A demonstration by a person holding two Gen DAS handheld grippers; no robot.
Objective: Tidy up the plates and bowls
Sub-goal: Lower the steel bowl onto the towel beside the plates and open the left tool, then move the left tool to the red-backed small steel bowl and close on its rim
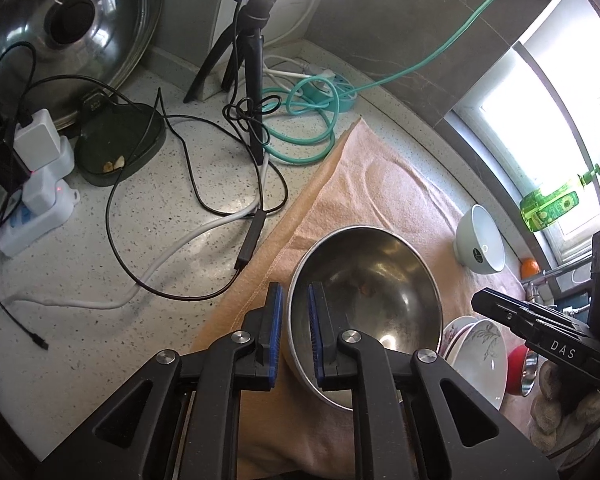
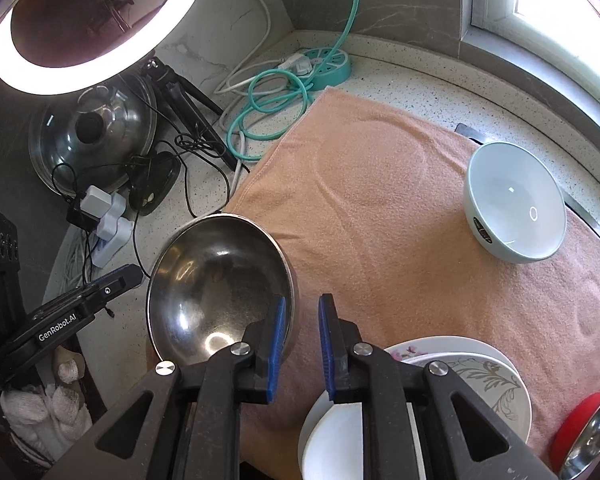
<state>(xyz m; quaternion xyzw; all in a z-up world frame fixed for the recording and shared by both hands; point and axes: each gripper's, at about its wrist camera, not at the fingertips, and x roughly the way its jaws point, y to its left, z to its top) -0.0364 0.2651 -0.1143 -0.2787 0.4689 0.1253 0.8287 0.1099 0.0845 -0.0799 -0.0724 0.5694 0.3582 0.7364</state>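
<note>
On the peach towel (image 2: 380, 200): a silver steel bowl (image 2: 220, 280), a pale mint bowl (image 2: 516, 200), and white plates (image 2: 492, 376) (grey leaf pattern).

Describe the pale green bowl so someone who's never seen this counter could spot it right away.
Find the peach towel spread over the speckled counter below the window. On the towel's window-side edge the pale green bowl stands upright and alone, apart from the steel bowl and the plate stack. It is the only glossy mint ceramic piece, with a small dark label low on its side.
</note>
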